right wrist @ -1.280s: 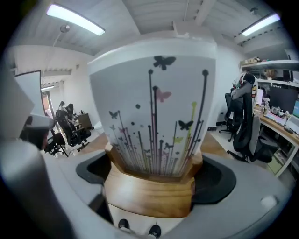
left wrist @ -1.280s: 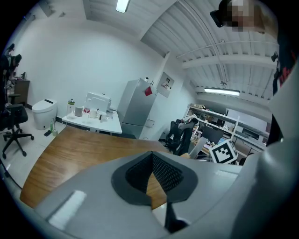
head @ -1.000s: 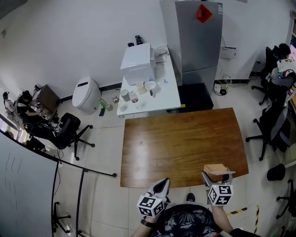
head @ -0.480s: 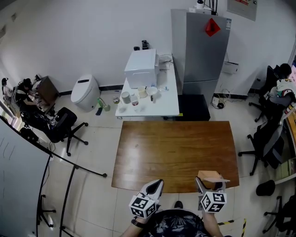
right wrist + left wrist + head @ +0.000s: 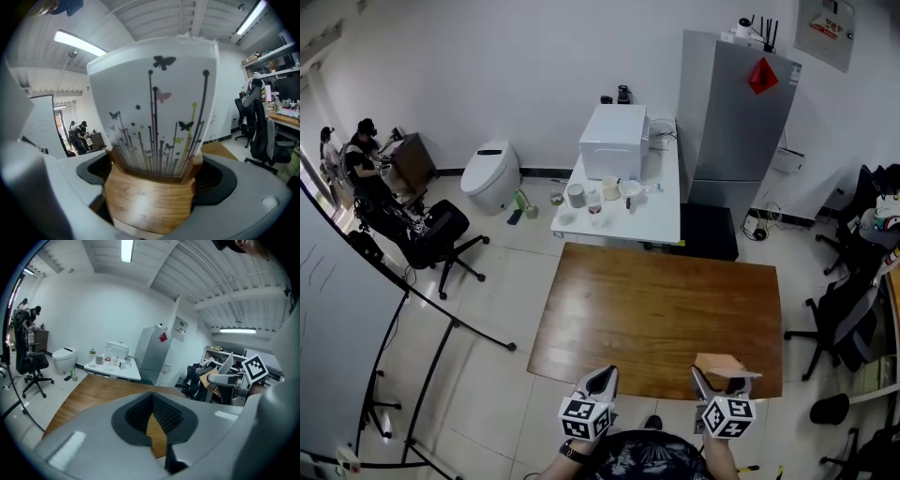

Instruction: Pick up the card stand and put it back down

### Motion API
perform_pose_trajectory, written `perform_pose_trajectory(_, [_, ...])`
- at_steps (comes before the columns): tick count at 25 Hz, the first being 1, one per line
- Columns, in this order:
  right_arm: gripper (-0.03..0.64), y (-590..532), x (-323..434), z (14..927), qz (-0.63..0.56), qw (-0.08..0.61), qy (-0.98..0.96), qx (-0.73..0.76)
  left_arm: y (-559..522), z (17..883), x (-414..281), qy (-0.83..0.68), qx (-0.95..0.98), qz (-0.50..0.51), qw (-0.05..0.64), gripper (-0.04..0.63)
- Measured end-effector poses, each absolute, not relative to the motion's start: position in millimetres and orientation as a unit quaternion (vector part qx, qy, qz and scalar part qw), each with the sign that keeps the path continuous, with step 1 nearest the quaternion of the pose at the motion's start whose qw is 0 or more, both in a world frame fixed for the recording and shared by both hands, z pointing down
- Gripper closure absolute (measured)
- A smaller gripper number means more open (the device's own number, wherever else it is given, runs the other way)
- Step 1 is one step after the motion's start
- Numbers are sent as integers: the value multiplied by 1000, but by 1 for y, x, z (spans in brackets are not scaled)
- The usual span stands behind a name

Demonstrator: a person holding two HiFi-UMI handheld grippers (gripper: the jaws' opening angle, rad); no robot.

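Counter (image 5: 656,309): big brown wooden top, and a wide run of it stretches ahead of both grippers.
Fridge (image 5: 736,122): grey, standing beyond the counter's far edge. There's a red diamond sign on the door, print too small to read.
Right gripper (image 5: 723,382): over the near right edge, jaws clamped on the card stand's wooden base.
Left gripper (image 5: 602,379): at the near edge, well apart from the right one, jaws drawn together on nothing.
Card stand (image 5: 149,206): white card printed with butterflies on tall stems, seemingly lifted off the wood.
Since a second ago: same grip, same near edge.
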State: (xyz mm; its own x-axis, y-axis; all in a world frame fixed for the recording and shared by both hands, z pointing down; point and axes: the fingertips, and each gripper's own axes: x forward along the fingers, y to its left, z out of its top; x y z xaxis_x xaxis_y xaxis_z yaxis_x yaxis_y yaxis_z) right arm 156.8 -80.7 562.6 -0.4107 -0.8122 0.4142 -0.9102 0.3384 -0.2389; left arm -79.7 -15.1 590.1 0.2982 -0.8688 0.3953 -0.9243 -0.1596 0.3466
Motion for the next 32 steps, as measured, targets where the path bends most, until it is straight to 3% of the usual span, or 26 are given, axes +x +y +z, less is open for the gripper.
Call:
perform_pose_trajectory(5, [91, -90, 111, 563, 210, 121, -844, 478, -9, 589, -105, -622, 730, 24, 281, 612])
perform_pose_trajectory(16, [91, -131, -63, 594, 189, 132, -915, 330, 53, 604, -184, -705, 636, 19, 313, 617])
perform_pose_trajectory(27, [92, -206, -162, 787, 163, 270, -895, 314, 120, 585, -209, -773, 566, -58, 282, 598])
perform_pose_trajectory(32, [92, -228, -181, 854, 159, 343, -872, 312, 137, 593, -219, -794, 538, -32, 281, 597])
